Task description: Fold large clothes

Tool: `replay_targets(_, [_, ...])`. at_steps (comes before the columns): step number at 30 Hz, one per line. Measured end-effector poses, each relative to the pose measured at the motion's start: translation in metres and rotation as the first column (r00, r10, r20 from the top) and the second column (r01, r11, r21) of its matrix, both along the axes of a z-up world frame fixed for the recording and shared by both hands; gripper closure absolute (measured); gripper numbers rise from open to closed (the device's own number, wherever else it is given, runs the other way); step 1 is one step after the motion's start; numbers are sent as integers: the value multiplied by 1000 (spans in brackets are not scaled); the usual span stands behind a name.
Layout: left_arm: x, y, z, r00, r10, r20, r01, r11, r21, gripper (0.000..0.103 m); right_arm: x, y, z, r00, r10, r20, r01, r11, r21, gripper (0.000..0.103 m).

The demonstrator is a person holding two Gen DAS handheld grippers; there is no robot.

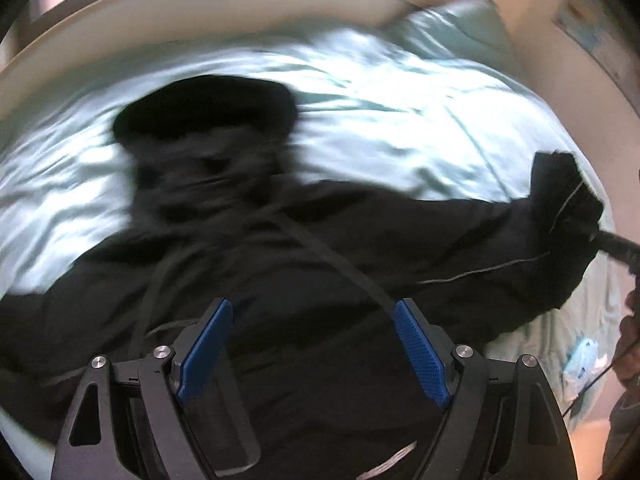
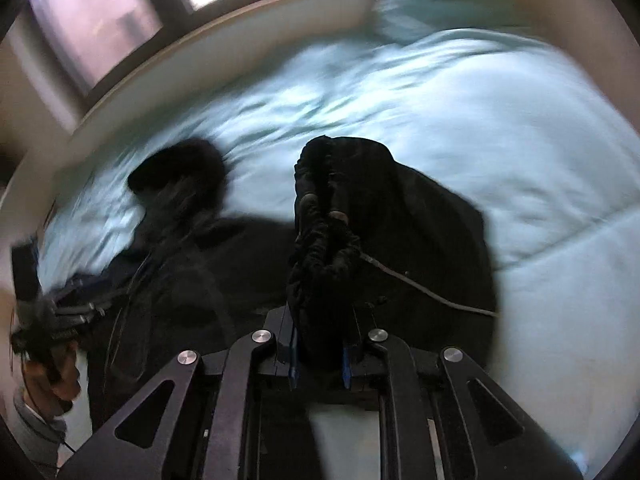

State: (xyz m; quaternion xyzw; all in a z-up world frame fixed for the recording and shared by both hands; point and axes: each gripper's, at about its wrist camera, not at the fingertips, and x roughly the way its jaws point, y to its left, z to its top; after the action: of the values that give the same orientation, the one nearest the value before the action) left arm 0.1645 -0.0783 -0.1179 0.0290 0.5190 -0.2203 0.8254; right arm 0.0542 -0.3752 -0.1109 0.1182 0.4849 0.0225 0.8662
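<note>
A large black hooded jacket (image 1: 320, 248) lies spread on a pale green bedspread (image 1: 400, 112), hood (image 1: 208, 112) pointing to the far side. My left gripper (image 1: 312, 316) is open and empty, blue pads wide apart, just above the jacket's body. My right gripper (image 2: 320, 356) is shut on the cuff of the jacket's sleeve (image 2: 324, 240), which bunches up between the pads; the sleeve (image 2: 420, 240) hangs lifted off the bed. In the left wrist view the right gripper (image 1: 616, 244) holds that sleeve end (image 1: 568, 192) at the right edge.
The bed has a pale frame edge (image 1: 200, 4) on the far side and a pillow (image 1: 452, 28) at the far right. A window (image 2: 100, 12) is beyond the bed. A small blue packet (image 1: 584, 356) lies at the bed's right edge.
</note>
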Motion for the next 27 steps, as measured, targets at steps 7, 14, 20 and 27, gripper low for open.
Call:
replay_targets(7, [-22, 108, -12, 976, 220, 2, -220, 976, 8, 18, 35, 166, -29, 940, 331, -84, -329, 944, 31, 86])
replay_targets(14, [-31, 167, -43, 939, 338, -64, -339, 941, -1, 18, 63, 263, -125, 842, 468, -268, -461, 883, 92, 85])
replay_targets(20, [-24, 175, -67, 932, 350, -97, -355, 934, -34, 18, 73, 277, -173, 823, 476, -311, -456, 879, 139, 68])
replay_targets(27, [-10, 149, -81, 961, 211, -177, -243, 952, -184, 18, 52, 239, -109, 855, 483, -189, -463, 875, 140, 58])
